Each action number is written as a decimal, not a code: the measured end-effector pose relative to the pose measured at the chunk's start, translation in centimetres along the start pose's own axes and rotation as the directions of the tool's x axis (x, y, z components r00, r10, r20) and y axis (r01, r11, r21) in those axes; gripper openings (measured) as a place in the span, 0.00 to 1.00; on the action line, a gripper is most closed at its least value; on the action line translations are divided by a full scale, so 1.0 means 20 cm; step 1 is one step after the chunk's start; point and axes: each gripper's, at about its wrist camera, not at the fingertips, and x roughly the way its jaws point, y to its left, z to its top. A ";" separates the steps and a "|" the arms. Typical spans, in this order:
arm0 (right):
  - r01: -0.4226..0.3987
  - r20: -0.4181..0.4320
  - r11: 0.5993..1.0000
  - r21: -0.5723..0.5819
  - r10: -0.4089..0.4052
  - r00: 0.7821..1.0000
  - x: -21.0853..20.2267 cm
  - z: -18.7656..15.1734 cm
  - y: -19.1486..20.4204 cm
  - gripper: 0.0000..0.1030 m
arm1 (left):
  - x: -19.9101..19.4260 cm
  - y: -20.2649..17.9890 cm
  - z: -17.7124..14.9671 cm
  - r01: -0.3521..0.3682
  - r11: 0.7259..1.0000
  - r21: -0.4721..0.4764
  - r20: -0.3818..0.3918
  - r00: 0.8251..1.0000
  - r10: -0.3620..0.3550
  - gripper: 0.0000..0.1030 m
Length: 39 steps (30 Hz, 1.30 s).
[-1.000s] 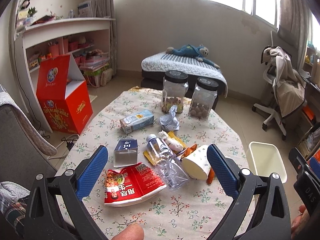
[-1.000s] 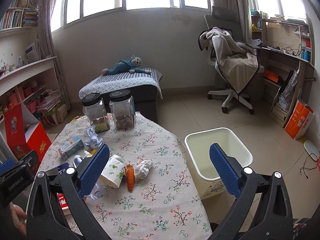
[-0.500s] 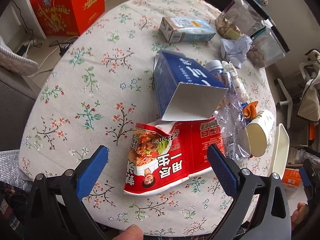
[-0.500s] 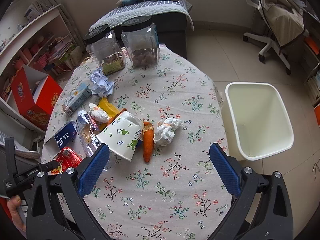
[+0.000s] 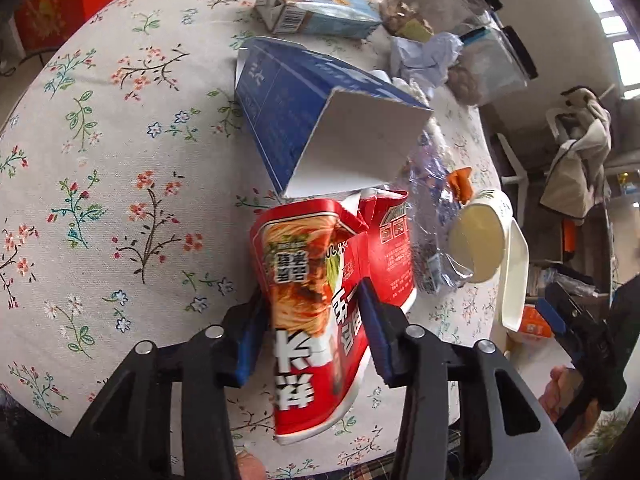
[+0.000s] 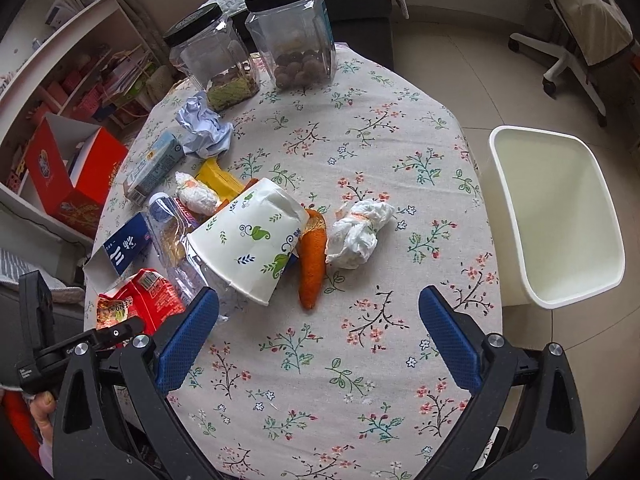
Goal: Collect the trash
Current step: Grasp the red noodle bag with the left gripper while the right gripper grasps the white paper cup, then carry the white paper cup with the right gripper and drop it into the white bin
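The white bin (image 6: 560, 216) stands beside the floral-clothed table (image 6: 360, 360), empty as far as shows. The left gripper (image 5: 312, 332) has just closed its jaws onto the red noodle packet (image 5: 320, 320) at the table's near edge, buckling it, ready for lifting. The right gripper (image 6: 316, 344) hangs wide, empty.

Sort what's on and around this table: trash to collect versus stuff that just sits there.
Trash job:
red noodle packet, pinched in the left tongs
blue carton
paper cup
crushed bottle
tissue wad
crumpled paper
carrot
bin

Just lying about:
two jars
red box
office chair
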 end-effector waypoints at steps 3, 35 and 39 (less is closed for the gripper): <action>0.003 0.000 1.000 0.008 -0.003 1.000 0.00 0.02 0.00 0.93 | -0.09 -0.07 -0.04 0.025 0.996 0.080 0.040 0.999 -0.028 0.33; -0.044 -0.154 0.968 0.246 0.084 0.984 0.46 0.18 0.18 0.58 | -0.42 -0.51 0.31 -0.085 0.954 0.288 0.420 0.906 -0.047 0.32; -0.061 -0.111 0.974 0.217 0.086 0.990 0.38 0.21 0.19 0.56 | -0.39 -0.49 0.32 -0.095 0.958 0.270 0.421 0.907 -0.029 0.32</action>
